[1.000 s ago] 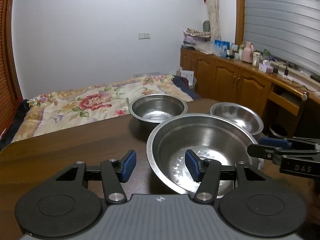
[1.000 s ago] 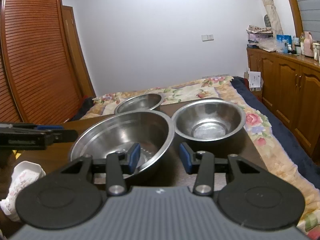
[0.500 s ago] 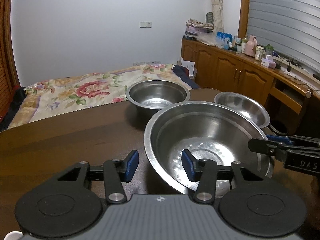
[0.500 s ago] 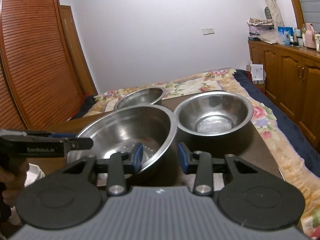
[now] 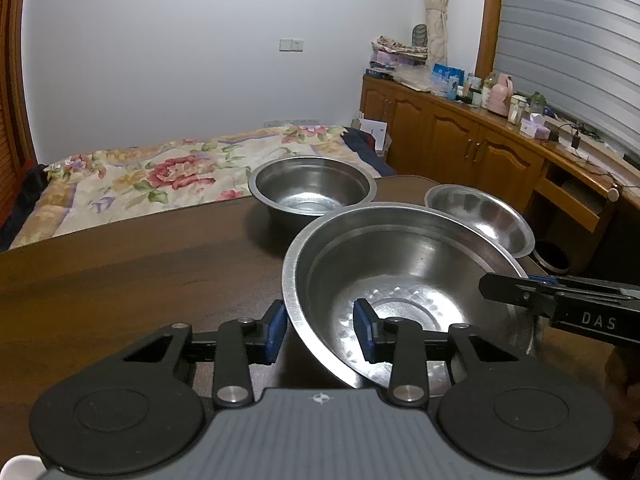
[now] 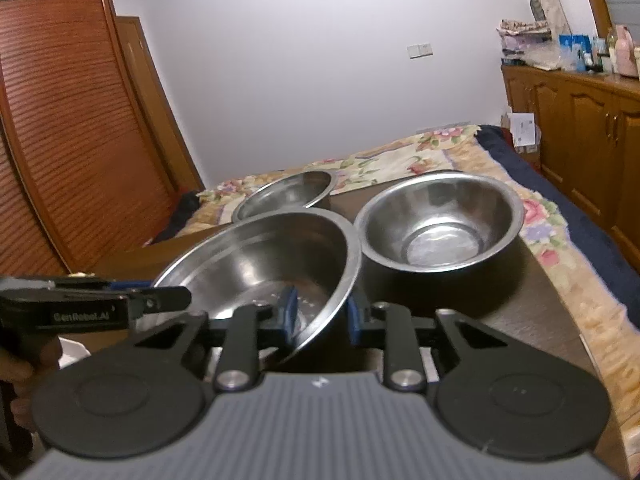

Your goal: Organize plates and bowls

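The big bowl [image 5: 404, 280] is straddled at opposite rims by the left gripper [image 5: 320, 334] and right gripper [image 6: 318, 314]; both jaws are closing, not yet pinching. It is seen nearest on the worktop [image 5: 140, 280], two smaller bowls [image 5: 312, 196] [image 5: 480, 216] beyond.

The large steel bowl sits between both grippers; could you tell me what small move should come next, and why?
Probably finish closing both. The left gripper and right gripper each straddle the rim of the large bowl, jaws closing but pads not yet pressing.
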Action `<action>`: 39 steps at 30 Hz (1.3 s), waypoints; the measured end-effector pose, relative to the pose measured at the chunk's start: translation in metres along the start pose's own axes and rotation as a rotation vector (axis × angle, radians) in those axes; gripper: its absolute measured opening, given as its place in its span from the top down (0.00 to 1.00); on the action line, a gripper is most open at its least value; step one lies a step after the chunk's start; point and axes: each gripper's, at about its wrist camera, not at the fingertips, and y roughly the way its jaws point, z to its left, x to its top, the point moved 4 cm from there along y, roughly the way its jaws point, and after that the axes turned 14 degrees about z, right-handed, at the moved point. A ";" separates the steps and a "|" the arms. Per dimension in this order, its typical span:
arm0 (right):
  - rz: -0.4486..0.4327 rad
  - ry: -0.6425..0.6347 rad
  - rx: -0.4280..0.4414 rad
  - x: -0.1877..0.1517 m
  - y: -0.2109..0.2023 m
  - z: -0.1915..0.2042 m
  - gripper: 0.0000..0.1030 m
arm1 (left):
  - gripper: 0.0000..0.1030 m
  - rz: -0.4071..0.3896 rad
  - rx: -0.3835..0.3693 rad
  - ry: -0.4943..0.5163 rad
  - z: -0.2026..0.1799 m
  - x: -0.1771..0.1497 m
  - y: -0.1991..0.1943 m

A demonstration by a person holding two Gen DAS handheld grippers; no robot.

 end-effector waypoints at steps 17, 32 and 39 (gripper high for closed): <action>-0.026 -0.042 0.074 -0.002 -0.047 0.028 0.76 | 0.65 -0.063 -0.022 0.005 -0.003 -0.018 -0.067; -0.025 -0.117 0.093 -0.014 -0.071 0.044 0.76 | 0.65 -0.087 -0.051 0.012 0.002 -0.044 -0.098; -0.024 -0.114 0.106 -0.018 -0.073 0.043 0.76 | 0.65 -0.083 -0.057 0.028 0.001 -0.054 -0.105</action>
